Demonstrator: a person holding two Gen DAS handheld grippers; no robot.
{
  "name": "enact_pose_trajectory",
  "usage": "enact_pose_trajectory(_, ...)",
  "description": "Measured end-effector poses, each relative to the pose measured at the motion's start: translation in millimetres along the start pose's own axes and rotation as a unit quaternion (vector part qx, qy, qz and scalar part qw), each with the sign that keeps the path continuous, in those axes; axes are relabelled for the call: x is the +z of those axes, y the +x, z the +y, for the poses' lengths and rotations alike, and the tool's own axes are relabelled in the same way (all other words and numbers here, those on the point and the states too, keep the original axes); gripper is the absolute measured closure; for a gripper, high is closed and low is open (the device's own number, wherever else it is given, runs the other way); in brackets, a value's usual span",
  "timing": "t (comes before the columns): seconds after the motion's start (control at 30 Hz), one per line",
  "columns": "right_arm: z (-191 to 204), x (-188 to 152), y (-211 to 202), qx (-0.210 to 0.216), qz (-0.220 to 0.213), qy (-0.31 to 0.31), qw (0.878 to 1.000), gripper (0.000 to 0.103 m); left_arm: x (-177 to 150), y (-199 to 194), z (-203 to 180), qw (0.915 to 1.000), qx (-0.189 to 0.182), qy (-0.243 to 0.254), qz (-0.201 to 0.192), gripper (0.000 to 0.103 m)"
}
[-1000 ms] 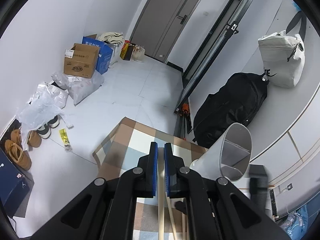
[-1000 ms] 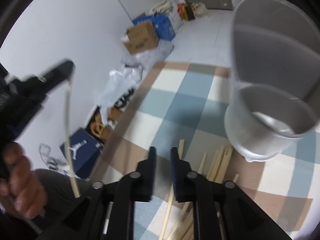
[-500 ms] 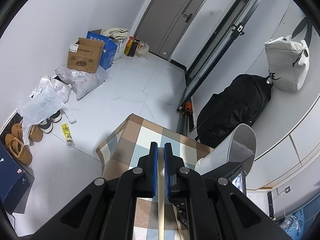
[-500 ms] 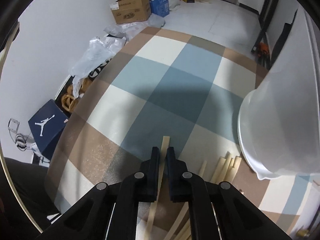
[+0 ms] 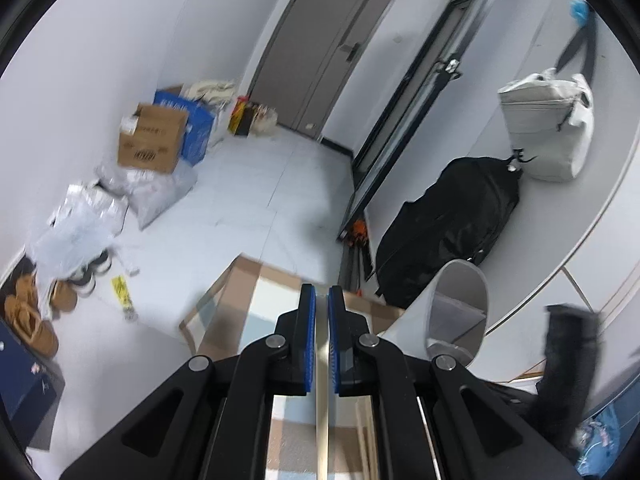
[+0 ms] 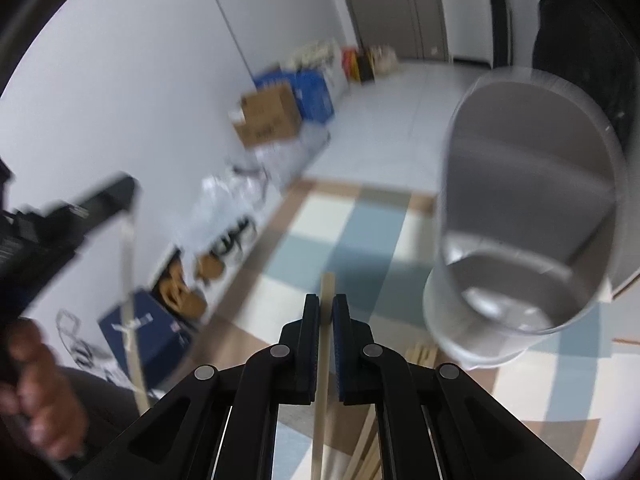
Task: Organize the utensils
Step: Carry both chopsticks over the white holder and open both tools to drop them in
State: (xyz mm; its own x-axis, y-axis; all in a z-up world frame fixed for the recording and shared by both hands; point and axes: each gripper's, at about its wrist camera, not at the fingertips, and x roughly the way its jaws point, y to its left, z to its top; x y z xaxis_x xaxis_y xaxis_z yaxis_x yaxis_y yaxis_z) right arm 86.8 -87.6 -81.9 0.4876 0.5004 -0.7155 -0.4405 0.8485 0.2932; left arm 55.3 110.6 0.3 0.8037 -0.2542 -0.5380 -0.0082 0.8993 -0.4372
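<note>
At the left of the right wrist view, the left tongs are closed on one pale wooden chopstick that hangs below them, a hand gripping the handle. Centre, the right tongs are pinched on a second chopstick, its tip poking past the pads. More chopsticks lie on the checked table. Right, the white utensil holder stands open-topped. The step looks like carrying; next, each stick needs tipping upright over the holder's mouth.
</note>
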Motion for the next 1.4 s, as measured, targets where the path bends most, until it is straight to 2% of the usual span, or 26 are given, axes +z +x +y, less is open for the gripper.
enact_pose_trajectory(0.23, -13, 24, -70, 0.021, -0.117, 0.016, 0.993, 0.097, 20, -8, -39, 0.9968, -0.038, 0.032, -0.063, 0.101)
enact_pose_trajectory(0.37, -33, 48, -108, 0.009, -0.202, 0.017, 0.979, 0.097, 38, -1, -64, 0.9938, -0.063, 0.045, -0.080, 0.101)
enact_pose_trajectory(0.43, -46, 61, -115, 0.001, -0.226, 0.023, 0.974, 0.097, 48, 3, -78, 0.9917, -0.072, 0.055, -0.091, 0.101)
enact_pose_trajectory(0.57, -67, 88, -117, -0.011, -0.254, 0.029, 0.967, 0.097, 61, 11, -96, 0.9880, -0.085, 0.067, -0.110, 0.101)
enact_pose_trajectory(0.63, -75, 93, -120, -0.019, -0.266, 0.025, 0.963, 0.097, 70, 15, -106, 0.9845, -0.088, 0.077, -0.131, 0.101)
enact_pose_trajectory(0.83, -96, 111, -130, -0.031, -0.312, 0.012, 0.950, 0.097, 85, 37, -119, 0.9772, -0.119, 0.085, -0.155, 0.101)
enact_pose_trajectory(1.03, -109, 132, -130, -0.035, -0.346, 0.009, 0.937, 0.097, 81, 65, -129, 0.9728, -0.109, 0.121, -0.165, 0.101)
enact_pose_trajectory(1.4, -112, 121, -99, -0.054, -0.350, -0.025, 0.935, 0.097, 62, 77, -132, 0.9613, -0.100, 0.160, -0.201, 0.101)
